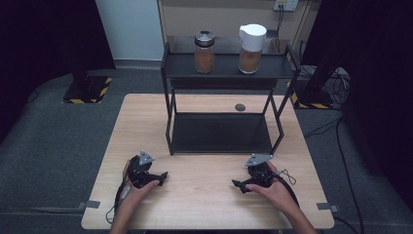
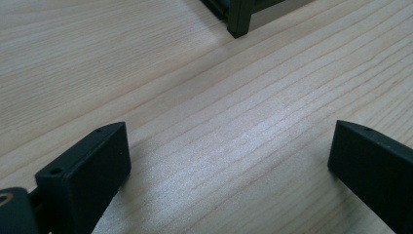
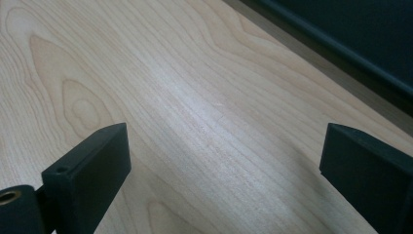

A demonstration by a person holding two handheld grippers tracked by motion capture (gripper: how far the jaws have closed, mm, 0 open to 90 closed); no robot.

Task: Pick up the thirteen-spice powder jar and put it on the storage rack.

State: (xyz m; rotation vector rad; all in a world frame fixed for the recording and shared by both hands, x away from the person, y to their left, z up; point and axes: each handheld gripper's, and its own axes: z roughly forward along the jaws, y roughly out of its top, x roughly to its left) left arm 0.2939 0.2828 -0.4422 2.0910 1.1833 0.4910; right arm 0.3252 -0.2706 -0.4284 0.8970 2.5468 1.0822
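left gripper: jaws wide, empty, low over the table.
right gripper: likewise spread, holding nothing.
rack: just ahead of both.
jars, steel-lidded and white-capped: well beyond, top shelf.
risk: a high reach may clip the shelf edge or tip a jar.

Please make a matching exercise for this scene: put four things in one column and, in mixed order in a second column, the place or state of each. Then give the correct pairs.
Things:
1. jar with white lid
2. jar with dark lid
3. left hand-held gripper
4. small dark disc

Places or states:
A. on the wooden table behind the black rack's lower shelf
B. on the top shelf, right side
C. low over the table's near edge, jaws open, nothing between them
D. on the top shelf, left side

Pairs: 1-B, 2-D, 3-C, 4-A
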